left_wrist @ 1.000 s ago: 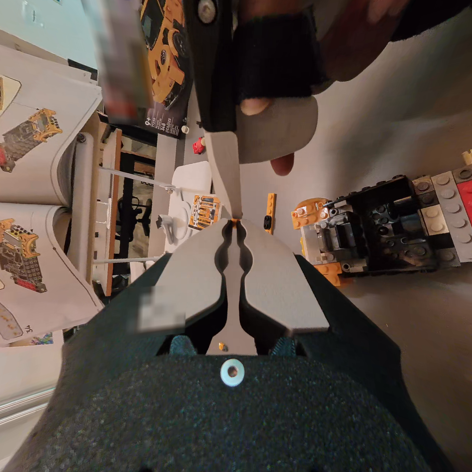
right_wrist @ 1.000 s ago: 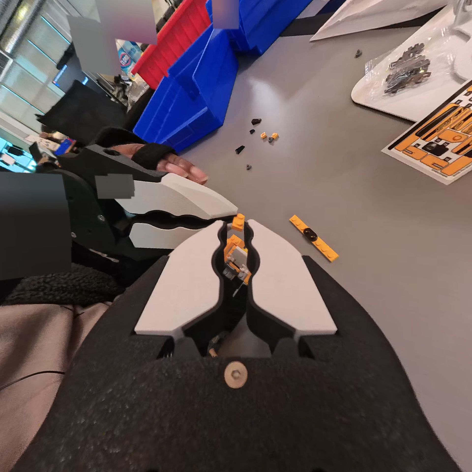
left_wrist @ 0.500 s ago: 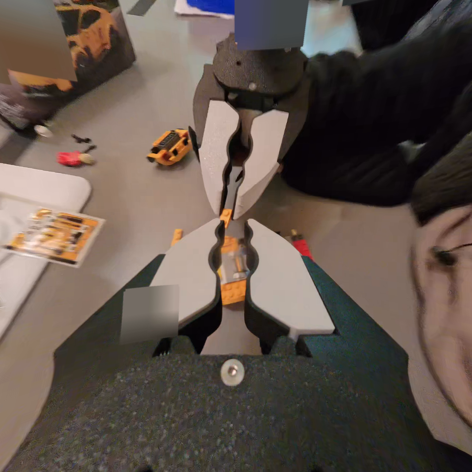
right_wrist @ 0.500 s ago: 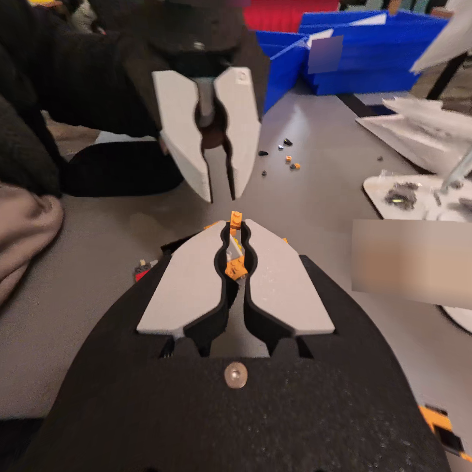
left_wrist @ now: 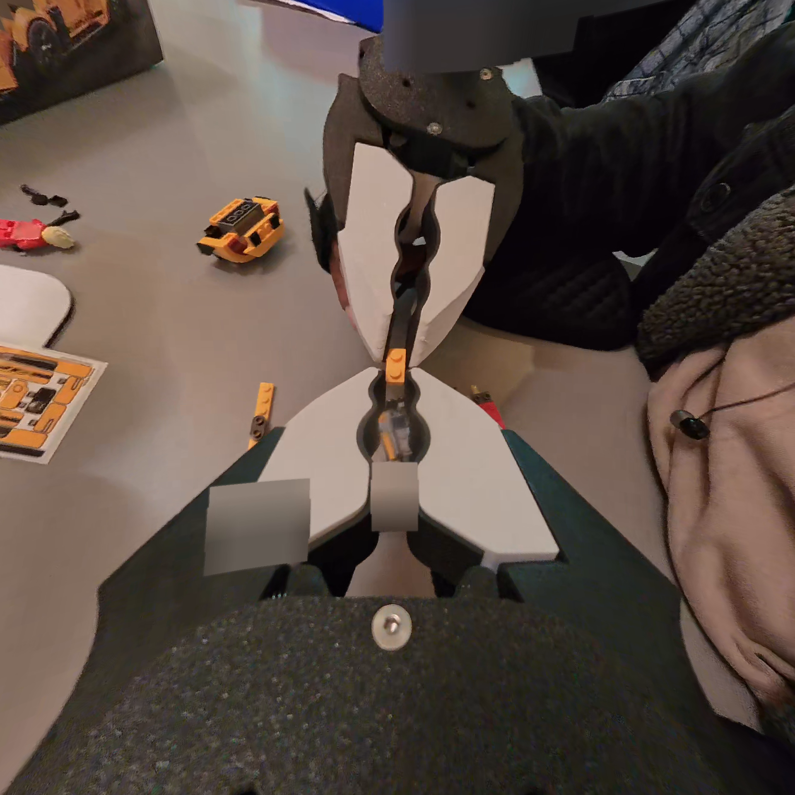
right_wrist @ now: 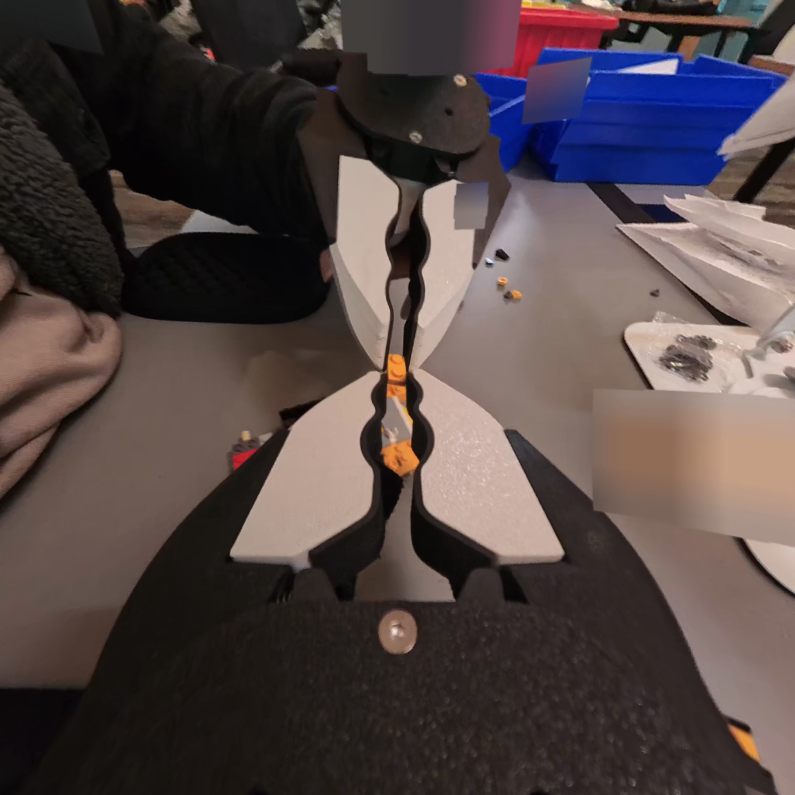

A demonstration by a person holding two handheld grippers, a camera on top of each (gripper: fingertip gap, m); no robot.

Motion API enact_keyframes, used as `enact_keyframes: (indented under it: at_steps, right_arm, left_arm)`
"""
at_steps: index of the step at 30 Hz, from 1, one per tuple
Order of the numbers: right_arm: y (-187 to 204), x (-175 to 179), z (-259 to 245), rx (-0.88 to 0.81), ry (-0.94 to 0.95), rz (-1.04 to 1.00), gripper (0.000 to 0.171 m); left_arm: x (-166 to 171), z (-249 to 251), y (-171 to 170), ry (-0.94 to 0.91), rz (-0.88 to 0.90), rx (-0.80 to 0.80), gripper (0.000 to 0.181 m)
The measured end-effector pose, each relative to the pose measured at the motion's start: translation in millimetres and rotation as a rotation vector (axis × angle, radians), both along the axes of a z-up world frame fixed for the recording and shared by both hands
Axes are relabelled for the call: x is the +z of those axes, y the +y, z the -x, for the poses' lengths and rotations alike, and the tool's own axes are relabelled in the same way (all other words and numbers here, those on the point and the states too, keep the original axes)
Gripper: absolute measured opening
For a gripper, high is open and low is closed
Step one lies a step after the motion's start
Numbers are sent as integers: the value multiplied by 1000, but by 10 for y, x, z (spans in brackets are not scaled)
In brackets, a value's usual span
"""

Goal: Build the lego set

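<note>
My two grippers meet tip to tip above the grey table (left_wrist: 180, 327). A small orange plate (left_wrist: 395, 365) sits between both pairs of fingertips. My left gripper (left_wrist: 395, 378) is shut on its near end. My right gripper (left_wrist: 398, 352) faces it from above and is shut on the far end. The right wrist view shows the same orange plate (right_wrist: 395, 371), held by the right gripper (right_wrist: 396, 382) and the left gripper (right_wrist: 399, 359). Orange and grey parts of the car build (right_wrist: 398, 456) show through the finger gaps below, mostly hidden.
An orange strip with a black piece (left_wrist: 261, 413), a small orange sub-build (left_wrist: 241, 230), a red figure (left_wrist: 26, 234), a sticker sheet (left_wrist: 38, 400) and the set box (left_wrist: 64, 51) lie left. Blue bins (right_wrist: 645, 120), the booklet (right_wrist: 731, 258) and bagged black parts (right_wrist: 688, 357) are right. My left and right fingertips are right by each other. Both grippers' tips are roughly 15 centimetres from the small orange sub-build (left_wrist: 241, 230).
The left gripper swung round to face the right one, then moved in and closed its fingers on the orange plate that the right gripper kept holding at its tips.
</note>
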State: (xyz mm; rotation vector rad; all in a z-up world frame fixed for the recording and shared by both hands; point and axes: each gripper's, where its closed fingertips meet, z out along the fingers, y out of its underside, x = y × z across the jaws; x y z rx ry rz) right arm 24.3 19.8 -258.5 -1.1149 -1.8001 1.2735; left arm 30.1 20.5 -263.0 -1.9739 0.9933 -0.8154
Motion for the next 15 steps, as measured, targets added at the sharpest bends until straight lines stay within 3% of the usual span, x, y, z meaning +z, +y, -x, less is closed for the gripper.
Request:
enact_keyframes:
  at_steps: [7,15]
  right_arm:
    - [331,-196,-33,-142,-111,8,9]
    - [284,-425,25,-70,-285,25,12]
  left_arm:
    - [-412,159,173,74,180,144,8]
    - [-513,132,180,104,257,133,8]
